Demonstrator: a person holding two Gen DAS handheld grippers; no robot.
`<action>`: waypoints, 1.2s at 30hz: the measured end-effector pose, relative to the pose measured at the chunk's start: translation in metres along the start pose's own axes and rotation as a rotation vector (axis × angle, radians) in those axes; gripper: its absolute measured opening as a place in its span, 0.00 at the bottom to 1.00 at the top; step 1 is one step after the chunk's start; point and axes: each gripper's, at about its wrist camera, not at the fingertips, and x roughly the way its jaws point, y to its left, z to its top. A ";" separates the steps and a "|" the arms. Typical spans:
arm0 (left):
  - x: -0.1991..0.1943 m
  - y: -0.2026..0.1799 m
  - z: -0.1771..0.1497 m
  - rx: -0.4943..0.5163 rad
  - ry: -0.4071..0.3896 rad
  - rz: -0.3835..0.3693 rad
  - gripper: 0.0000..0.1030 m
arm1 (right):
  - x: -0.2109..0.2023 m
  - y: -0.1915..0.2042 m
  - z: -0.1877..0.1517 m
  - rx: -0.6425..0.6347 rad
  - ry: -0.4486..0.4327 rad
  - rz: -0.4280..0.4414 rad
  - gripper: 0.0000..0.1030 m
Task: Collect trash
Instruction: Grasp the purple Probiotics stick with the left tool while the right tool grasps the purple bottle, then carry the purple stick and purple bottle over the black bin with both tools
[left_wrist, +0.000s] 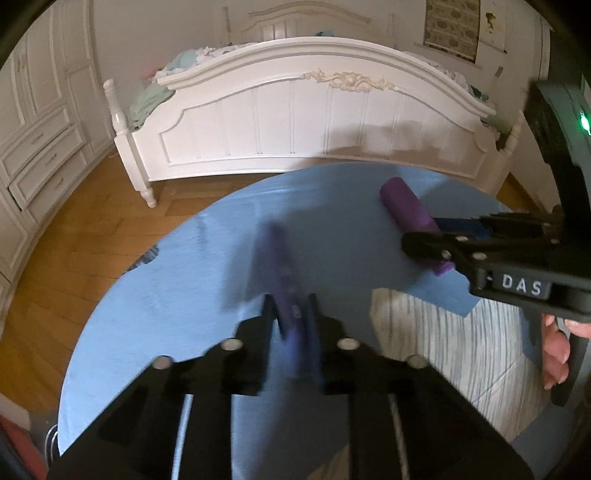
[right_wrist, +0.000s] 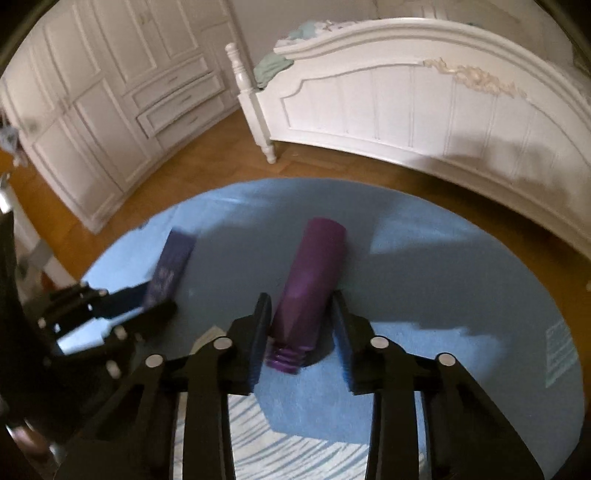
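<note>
A flat purple-blue wrapper (left_wrist: 282, 266) is clamped between the fingers of my left gripper (left_wrist: 291, 314) above the round blue table (left_wrist: 155, 295); it is blurred. It also shows in the right wrist view (right_wrist: 170, 267), held by the left gripper (right_wrist: 147, 299). A purple bottle (right_wrist: 314, 284) lies on the table, its threaded neck toward me. My right gripper (right_wrist: 301, 332) is open, one finger on each side of the bottle, with small gaps. In the left wrist view the bottle (left_wrist: 410, 210) lies under the right gripper (left_wrist: 424, 236).
A white bed footboard (left_wrist: 314, 122) stands beyond the table. White wardrobe drawers (right_wrist: 173, 99) line the left wall. Wooden floor (left_wrist: 74, 236) surrounds the table. A grey striped patch (left_wrist: 461, 350) shows at the table's near right.
</note>
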 end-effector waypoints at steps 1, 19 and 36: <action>0.000 0.003 -0.001 -0.013 0.000 -0.017 0.10 | 0.001 -0.001 0.000 0.002 0.002 0.004 0.28; -0.086 0.019 -0.065 -0.122 -0.129 -0.117 0.09 | -0.082 0.011 -0.066 0.202 -0.043 0.386 0.25; -0.183 0.134 -0.180 -0.422 -0.245 0.046 0.10 | -0.089 0.183 -0.069 -0.006 0.070 0.530 0.25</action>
